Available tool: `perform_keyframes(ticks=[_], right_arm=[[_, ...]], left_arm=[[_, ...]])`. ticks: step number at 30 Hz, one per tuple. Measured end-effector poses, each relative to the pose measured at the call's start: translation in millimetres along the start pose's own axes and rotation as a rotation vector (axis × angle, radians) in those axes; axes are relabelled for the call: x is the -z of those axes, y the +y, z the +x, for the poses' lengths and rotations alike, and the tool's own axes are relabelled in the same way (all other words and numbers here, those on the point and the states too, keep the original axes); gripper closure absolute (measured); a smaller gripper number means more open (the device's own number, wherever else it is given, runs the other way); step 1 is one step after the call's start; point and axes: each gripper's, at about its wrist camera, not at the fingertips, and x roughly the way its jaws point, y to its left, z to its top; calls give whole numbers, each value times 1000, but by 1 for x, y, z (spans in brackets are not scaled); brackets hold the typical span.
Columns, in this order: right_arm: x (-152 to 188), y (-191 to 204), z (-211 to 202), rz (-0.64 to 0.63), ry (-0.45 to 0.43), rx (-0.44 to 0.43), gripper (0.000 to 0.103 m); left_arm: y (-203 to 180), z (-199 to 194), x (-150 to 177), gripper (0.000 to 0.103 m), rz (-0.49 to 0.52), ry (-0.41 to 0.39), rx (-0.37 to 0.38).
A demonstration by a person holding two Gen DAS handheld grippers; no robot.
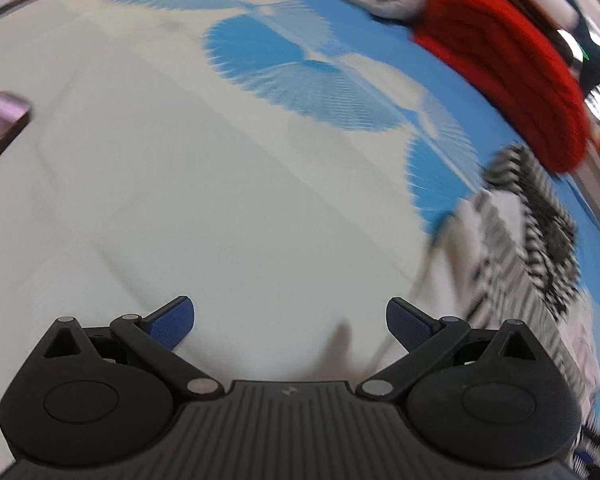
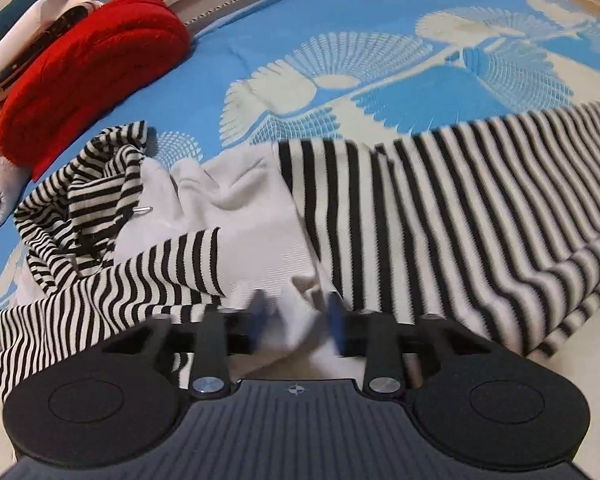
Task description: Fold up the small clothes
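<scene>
The striped garment [image 2: 440, 208] lies spread on the blue-and-white cloth [image 2: 380, 24], just in front of our right gripper [image 2: 296, 322], whose jaws stand parted around a white fold. Our left gripper [image 1: 290, 324] gapes empty beside it.

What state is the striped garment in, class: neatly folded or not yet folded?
Not yet folded. The striped garment lies spread across the blue patterned cover, its hood and one sleeve rumpled, white lining showing.

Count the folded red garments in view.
1. The folded red knit sits at the blue patterned cover's edge, left of the striped top. Others may be hidden in the pile behind.
</scene>
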Motion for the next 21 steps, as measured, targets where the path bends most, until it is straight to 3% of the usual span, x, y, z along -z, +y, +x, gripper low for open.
perform_keyframes(ticks=[2,4,7,10,12,14,16,18,21], right_arm=[[-6,2,-21,-60,-86,70,37],[-14,14,-39,-140,-137,45,37],[-23,64,-49,-266,-93,-161,39],[-19,143,-39,-437,-1,-381,42],[-11,200,-23,-549,56,-477,44],[-2,249,-3,-648,102,-527,45],[11,293,19,-729,143,-556,45],[23,325,40,-795,170,-561,45],[39,355,65,-899,162,-494,46]], left_arm=[[-11,-6,3,1,71,-27,26],[-19,-11,6,1,153,-48,39],[-29,-14,13,1,322,-48,30],[-30,-12,22,1,460,-7,42],[-21,-9,25,1,481,53,112],[-15,-4,26,1,466,146,225],[-10,1,27,1,434,196,287],[-9,5,28,5,426,201,286],[-11,9,30,28,475,174,248]])
